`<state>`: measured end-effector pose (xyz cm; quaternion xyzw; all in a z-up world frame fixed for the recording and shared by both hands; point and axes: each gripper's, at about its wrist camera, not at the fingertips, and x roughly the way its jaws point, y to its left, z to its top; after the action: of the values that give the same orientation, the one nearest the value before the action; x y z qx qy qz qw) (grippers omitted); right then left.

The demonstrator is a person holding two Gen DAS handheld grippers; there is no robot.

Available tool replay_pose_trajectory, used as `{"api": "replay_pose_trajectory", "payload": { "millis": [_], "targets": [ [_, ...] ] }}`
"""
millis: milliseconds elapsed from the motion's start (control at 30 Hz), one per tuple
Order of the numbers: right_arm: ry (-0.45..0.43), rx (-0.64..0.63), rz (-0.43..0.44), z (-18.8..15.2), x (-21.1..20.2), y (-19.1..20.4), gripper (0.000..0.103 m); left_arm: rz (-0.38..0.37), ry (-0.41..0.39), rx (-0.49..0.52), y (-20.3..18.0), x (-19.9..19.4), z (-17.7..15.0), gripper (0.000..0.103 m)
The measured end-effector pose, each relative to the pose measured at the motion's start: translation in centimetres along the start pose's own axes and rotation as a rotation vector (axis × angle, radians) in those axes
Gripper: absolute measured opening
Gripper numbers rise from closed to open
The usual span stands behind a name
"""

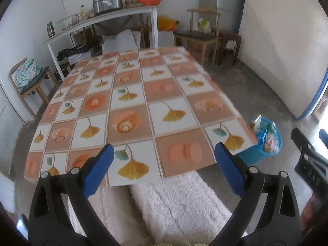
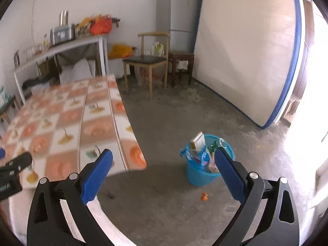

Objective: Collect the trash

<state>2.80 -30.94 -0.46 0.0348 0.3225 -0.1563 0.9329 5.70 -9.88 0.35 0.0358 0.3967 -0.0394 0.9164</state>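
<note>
nearest, the left gripper [image 1: 164, 164] of black plastic with blue foam pads stands wide apart and holds nothing, over a fluffy white shag rug [image 1: 180, 203]. the right gripper [image 2: 164, 164], the same make, is likewise spread and bare-handed above the rough grey concrete floor [image 2: 174, 119]. past the rug lies the table with a glossy checked oilcloth of orange squares and ginkgo leaves [image 1: 131, 102]. just beside its right corner, on the floor, stands the round blue plastic bin [image 2: 199, 176], heaped with crinkly wrappers and a carton [image 2: 197, 141]. a small orange scrap [image 2: 204, 196] lies near the bin's foot. farther off stand a wooden chair [image 2: 147, 61] and a grey fridge [image 2: 178, 14].
</note>
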Motion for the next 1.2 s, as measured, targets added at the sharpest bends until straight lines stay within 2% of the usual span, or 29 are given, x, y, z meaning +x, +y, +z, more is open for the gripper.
{"api": "replay_pose_trajectory", "payload": {
  "millis": [133,300,500,1200],
  "targets": [
    [0.028,-0.044,0.002,-0.9,0.6,0.0,0.097,0.025,0.040,0.007,-1.0,0.9,-0.2,0.094],
    [0.044,-0.040,0.011,-1.0,1.1,-0.5,0.097,0.045,0.037,0.005,-1.6,1.0,-0.2,0.094],
    [0.047,-0.037,0.013,-0.9,1.3,-0.8,0.097,0.023,0.035,-0.027,-1.7,0.9,-0.1,0.094],
    [0.044,-0.045,0.014,-1.0,1.3,-0.7,0.097,-0.008,0.019,-0.024,-2.7,-0.4,0.1,0.094]
  ]
}}
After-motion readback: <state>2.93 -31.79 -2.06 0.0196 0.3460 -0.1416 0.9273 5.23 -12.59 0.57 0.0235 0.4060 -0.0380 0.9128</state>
